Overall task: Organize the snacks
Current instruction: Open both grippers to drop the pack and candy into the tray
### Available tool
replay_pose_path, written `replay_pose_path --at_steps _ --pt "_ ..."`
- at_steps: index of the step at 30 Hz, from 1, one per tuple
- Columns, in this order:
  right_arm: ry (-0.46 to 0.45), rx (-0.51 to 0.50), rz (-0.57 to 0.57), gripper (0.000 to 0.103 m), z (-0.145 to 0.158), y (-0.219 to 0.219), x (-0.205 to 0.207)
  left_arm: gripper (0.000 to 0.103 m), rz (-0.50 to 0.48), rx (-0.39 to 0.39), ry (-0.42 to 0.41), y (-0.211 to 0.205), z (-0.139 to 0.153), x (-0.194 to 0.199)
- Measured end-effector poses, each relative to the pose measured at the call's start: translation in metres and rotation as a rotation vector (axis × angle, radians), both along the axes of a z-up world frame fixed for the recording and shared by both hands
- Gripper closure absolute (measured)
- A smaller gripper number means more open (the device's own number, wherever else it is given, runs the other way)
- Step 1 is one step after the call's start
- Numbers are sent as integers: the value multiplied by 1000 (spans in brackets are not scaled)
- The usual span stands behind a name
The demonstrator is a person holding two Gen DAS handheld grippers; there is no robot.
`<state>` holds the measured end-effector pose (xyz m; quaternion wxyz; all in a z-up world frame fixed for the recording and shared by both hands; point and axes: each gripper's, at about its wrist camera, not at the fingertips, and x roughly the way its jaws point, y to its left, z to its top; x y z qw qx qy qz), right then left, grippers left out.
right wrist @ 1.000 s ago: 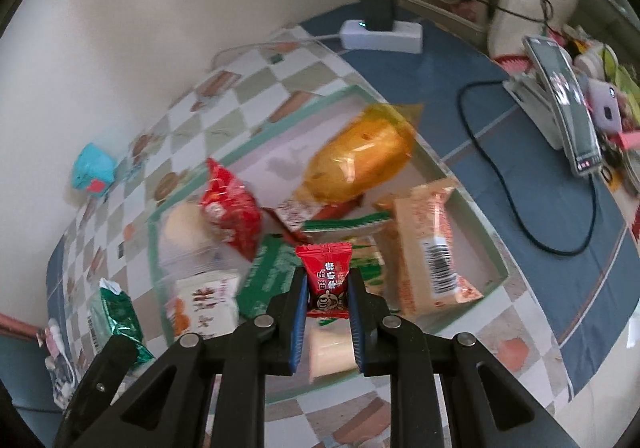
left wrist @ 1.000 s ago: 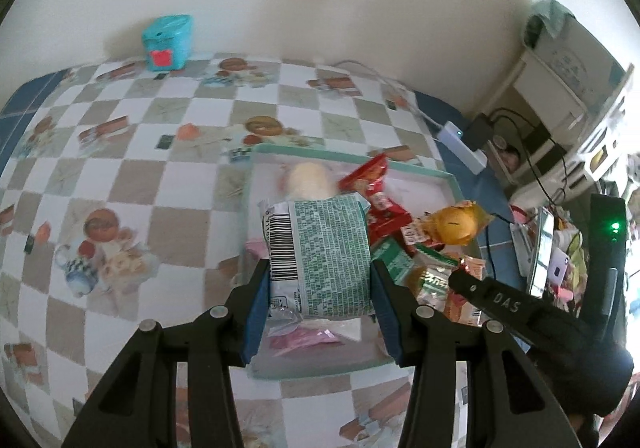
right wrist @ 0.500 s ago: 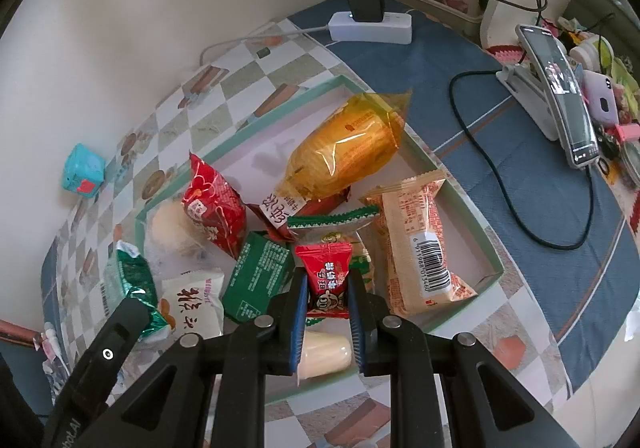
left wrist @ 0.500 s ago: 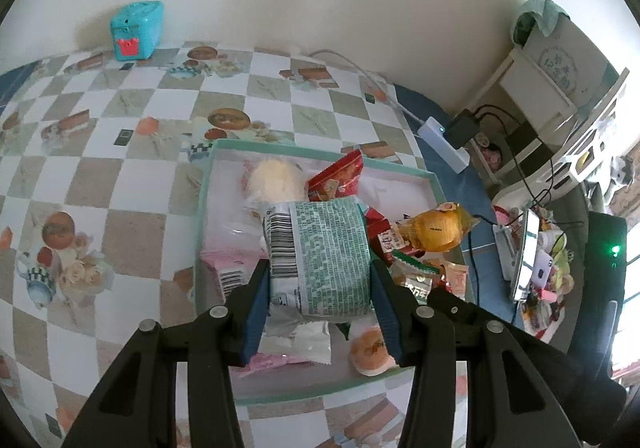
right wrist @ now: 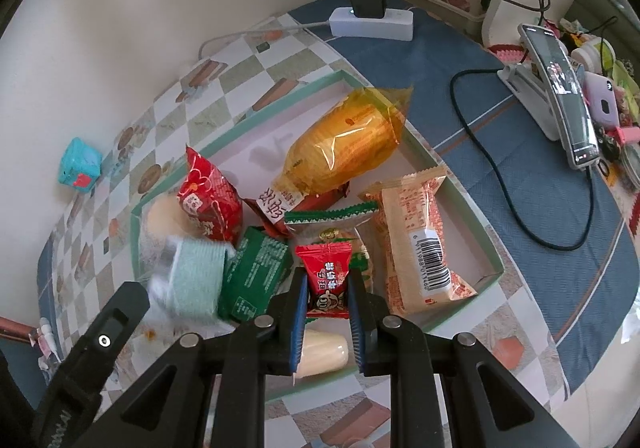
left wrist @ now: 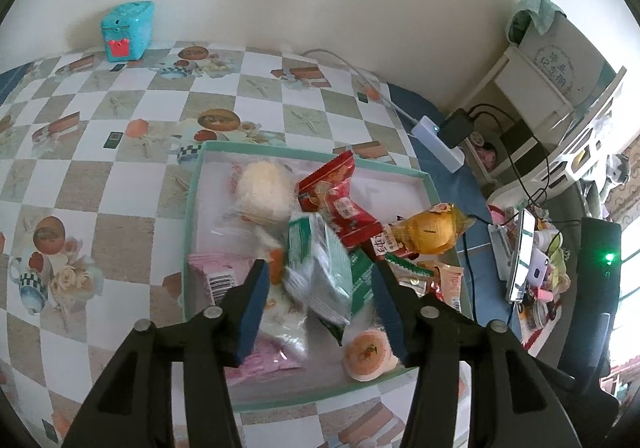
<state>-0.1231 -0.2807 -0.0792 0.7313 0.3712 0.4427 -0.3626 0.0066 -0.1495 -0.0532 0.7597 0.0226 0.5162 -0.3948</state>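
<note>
1. The left claw (left wrist: 318, 288) is over the near half of the tray (left wrist: 192, 204); its jaws are opening and stand spread, with the blue pads clear of the green pack (left wrist: 320, 268).
2. The green pack is blurred between those pads, tilted, above the other snacks in the tray; whether it rests on them I cannot tell.
3. The right claw (right wrist: 329, 302) is pressed together, pinching a small red candy (right wrist: 329, 280) by its lower part, above the near edge of the tray (right wrist: 464, 204).
4. In the tray lie a yellow bag (right wrist: 344, 148) toward the far corner, a red pack (right wrist: 210, 200) leaning beside it, a dark green pack (right wrist: 256, 276) and an orange wrapper (right wrist: 420, 244) with a barcode along the right wall.
5. A pale bun (left wrist: 262, 192) lies in the far left of the tray, a pink pack (left wrist: 216, 276) at its left wall, and a round jelly cup (left wrist: 366, 354) near the front wall.
6. The tray sits on the checkered counter (left wrist: 120, 152).
7. A teal box (left wrist: 127, 30) stands by the wall, well apart from the tray.
8. A white power strip (right wrist: 372, 22) with a black plug lies on the blue cloth beyond the tray, and a phone (right wrist: 564, 88) leans on a stand to the right.
</note>
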Motion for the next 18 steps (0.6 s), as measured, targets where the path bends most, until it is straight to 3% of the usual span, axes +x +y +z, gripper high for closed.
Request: replay_pose_path --at_steps 5,7,11,13,18 --pt "12 5 14 81 -3 1 3 46 35 24 0 7 1 5" --pt "18 7 17 81 -4 2 3 35 54 37 -9 11 3 7" --pt "30 19 20 81 -9 2 4 32 88 73 -30 18 4 12" --pt "39 20 22 79 -10 2 5 23 111 107 -40 21 3 15" --pt "53 20 20 63 -12 3 5 19 180 213 -110 32 0 21"
